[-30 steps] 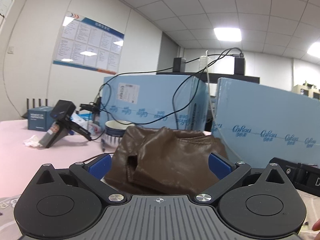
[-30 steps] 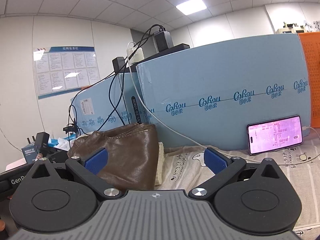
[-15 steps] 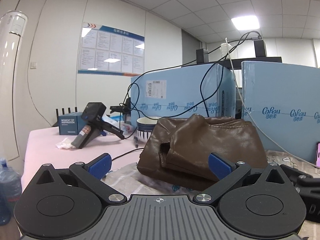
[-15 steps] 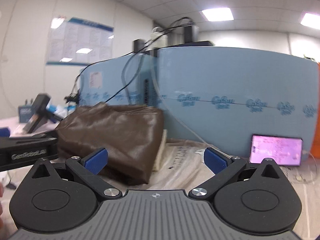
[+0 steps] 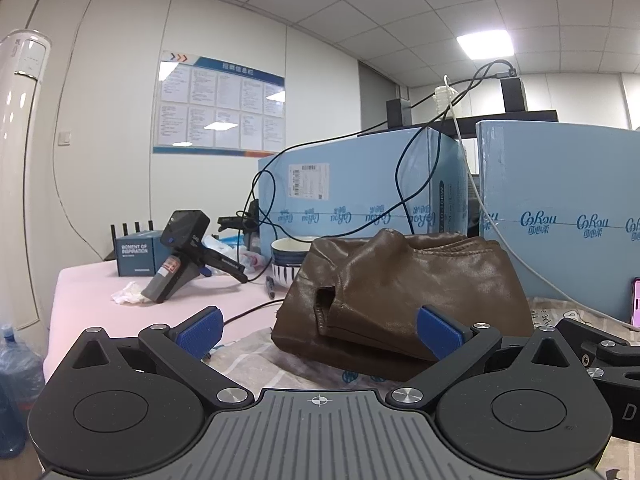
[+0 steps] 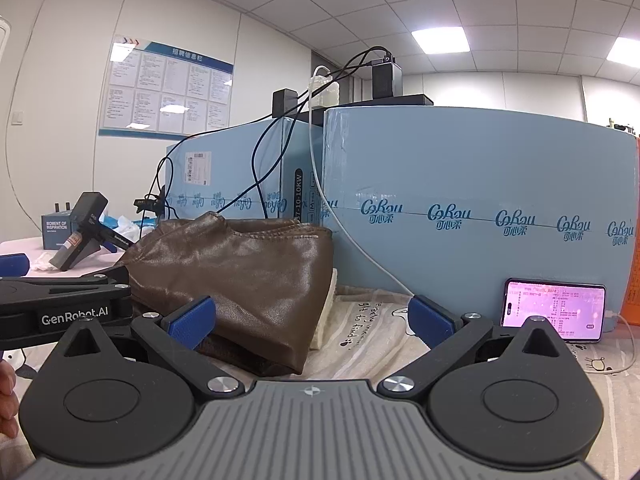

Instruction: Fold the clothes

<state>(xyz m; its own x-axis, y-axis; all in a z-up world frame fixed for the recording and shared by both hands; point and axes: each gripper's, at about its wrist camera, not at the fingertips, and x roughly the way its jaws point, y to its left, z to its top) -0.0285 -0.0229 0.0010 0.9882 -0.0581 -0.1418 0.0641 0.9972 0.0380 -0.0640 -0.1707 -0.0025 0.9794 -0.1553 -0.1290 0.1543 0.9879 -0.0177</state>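
Observation:
A folded brown leather garment (image 5: pixel 404 292) lies in a thick pile on a printed cloth, in front of blue boxes. In the right wrist view the same garment (image 6: pixel 248 280) sits left of centre. My left gripper (image 5: pixel 320 330) is open, its blue pads spread wide, a short way in front of the garment and holding nothing. My right gripper (image 6: pixel 312 318) is also open and empty; its left pad overlaps the garment's near right corner in the image. The left gripper's black body (image 6: pixel 64 312) shows at the left of the right wrist view.
Large blue boxes (image 6: pixel 480 216) with cables stand behind the garment. A lit phone (image 6: pixel 554 310) leans against the right box. A spare gripper device (image 5: pixel 180 256), a bowl (image 5: pixel 288 256), a small dark box (image 5: pixel 136 252) and crumpled tissue lie on the pink tabletop (image 5: pixel 96 292).
Both grippers have pulled back from the garment and stayed open. The garment now looks smaller and farther off in the left wrist view. It has not moved.

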